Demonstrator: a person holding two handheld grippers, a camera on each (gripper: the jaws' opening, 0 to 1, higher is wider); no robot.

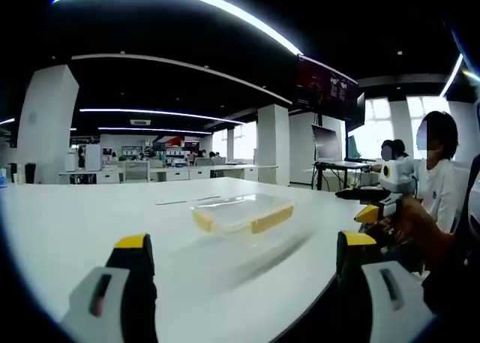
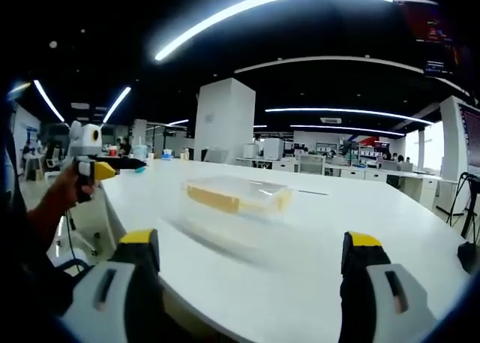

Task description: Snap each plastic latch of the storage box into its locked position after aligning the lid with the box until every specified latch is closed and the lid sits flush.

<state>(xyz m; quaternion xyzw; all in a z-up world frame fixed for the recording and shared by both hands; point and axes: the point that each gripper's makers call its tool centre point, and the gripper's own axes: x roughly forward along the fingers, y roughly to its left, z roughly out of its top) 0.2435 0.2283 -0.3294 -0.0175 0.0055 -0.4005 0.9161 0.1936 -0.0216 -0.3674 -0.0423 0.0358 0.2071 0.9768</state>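
A clear storage box (image 1: 240,212) with yellow latches along its sides rests on the white table (image 1: 82,223), a short way beyond my left gripper (image 1: 244,247). That gripper's yellow-tipped jaws stand wide open with nothing between them. From the right, the right gripper (image 1: 373,200) comes into the left gripper view, held in a hand. In the right gripper view the same box (image 2: 236,193) lies ahead of my right gripper (image 2: 251,247), which is also open and holds nothing. The left gripper (image 2: 101,166) shows at the left, held in a hand. The box is blurred, so the latch positions are unclear.
A thin strip (image 1: 187,201) lies on the table behind the box. The table's curved edge (image 1: 315,283) runs close to my jaws. A seated person (image 1: 435,170) and a desk with a monitor (image 1: 330,144) are at the right. White columns (image 2: 225,121) and desks stand behind.
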